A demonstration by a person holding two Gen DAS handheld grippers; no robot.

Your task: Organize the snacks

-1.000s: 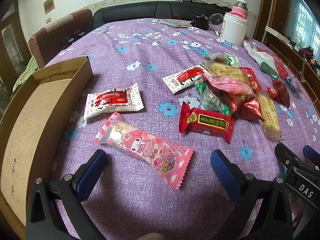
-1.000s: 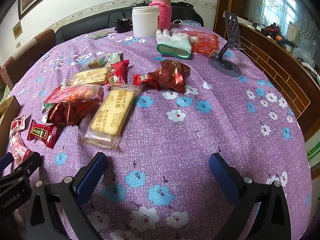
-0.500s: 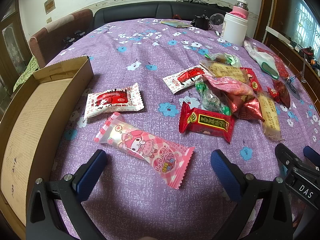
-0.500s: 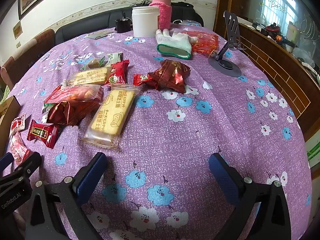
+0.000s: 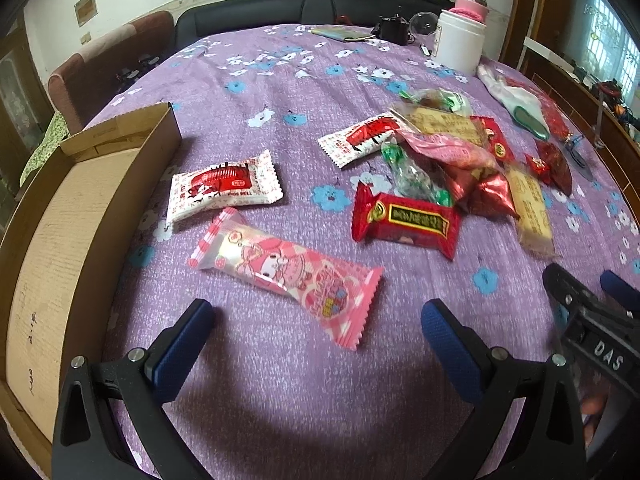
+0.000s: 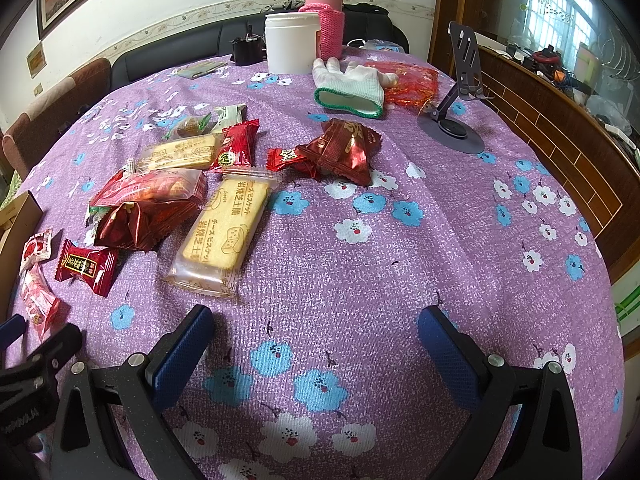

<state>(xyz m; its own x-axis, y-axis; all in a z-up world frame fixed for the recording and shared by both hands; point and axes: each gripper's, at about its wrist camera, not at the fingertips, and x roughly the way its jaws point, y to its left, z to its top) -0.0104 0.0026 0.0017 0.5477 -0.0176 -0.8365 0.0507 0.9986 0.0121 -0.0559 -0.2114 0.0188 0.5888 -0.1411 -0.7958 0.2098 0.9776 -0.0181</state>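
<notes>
Snack packs lie scattered on a purple flowered tablecloth point(image 5: 280, 92). My left gripper point(image 5: 316, 320) is open and empty, just short of a pink cartoon-print packet point(image 5: 284, 272). Beyond lie a white and red packet point(image 5: 224, 188), a dark red bar point(image 5: 404, 220) and a pile of mixed snacks point(image 5: 452, 152). An empty cardboard box point(image 5: 60, 216) stands at the left. My right gripper point(image 6: 316, 324) is open and empty over bare cloth, near a yellow biscuit pack point(image 6: 228, 228). A dark red pouch point(image 6: 344, 152) lies further back.
A white jar point(image 6: 292, 44), a pink-sleeved bottle point(image 6: 326, 20), a white glove point(image 6: 352, 88) and a grey phone stand point(image 6: 456, 120) stand at the far side. A wooden ledge point(image 6: 560, 120) runs along the right. The right gripper shows at the left view's edge point(image 5: 592, 320).
Both grippers have shifted only slightly; the left view is a little blurred at the right. No snack has moved.
</notes>
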